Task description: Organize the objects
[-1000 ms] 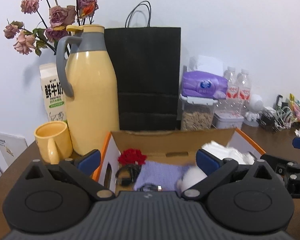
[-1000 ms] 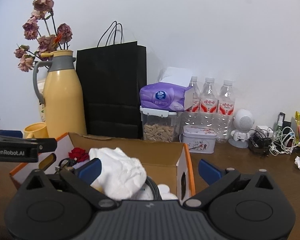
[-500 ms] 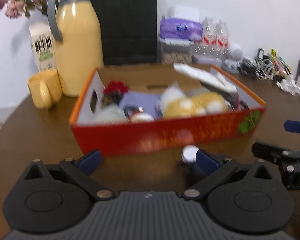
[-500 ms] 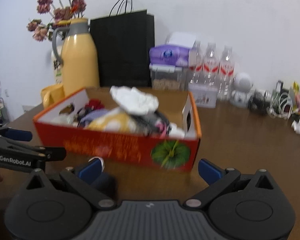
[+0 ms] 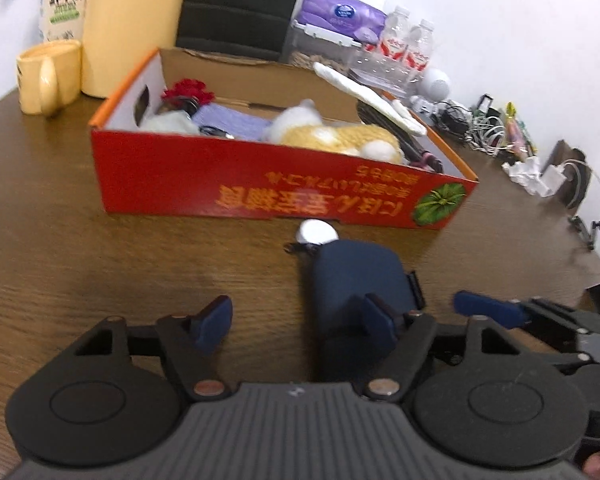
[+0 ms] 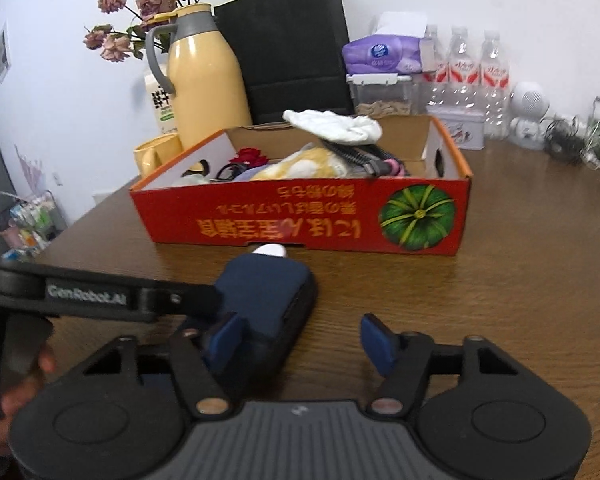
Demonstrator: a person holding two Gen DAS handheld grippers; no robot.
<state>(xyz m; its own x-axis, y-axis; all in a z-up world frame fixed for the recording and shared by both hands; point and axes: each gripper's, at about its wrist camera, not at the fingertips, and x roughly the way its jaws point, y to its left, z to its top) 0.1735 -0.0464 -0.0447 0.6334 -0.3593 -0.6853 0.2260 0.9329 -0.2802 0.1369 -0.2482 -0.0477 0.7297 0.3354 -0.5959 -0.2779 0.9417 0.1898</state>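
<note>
Lying on the counter (image 5: 80, 272) just outside the red box (image 5: 260, 188), a navy pouch (image 5: 360, 272) awaits packing; the box already holds plenty; left tongs (image 5: 296, 320) and right tongs (image 6: 300, 338) are closing, neither gripping it yet.

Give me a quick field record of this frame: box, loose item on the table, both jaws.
box: red cardboard box, open top, full of items, on the wooden table
loose item: dark blue case on the table in front of the box, small white object at its far end
left gripper: jaws closing, nothing clamped
right gripper: jaws closing, nothing clamped
</note>
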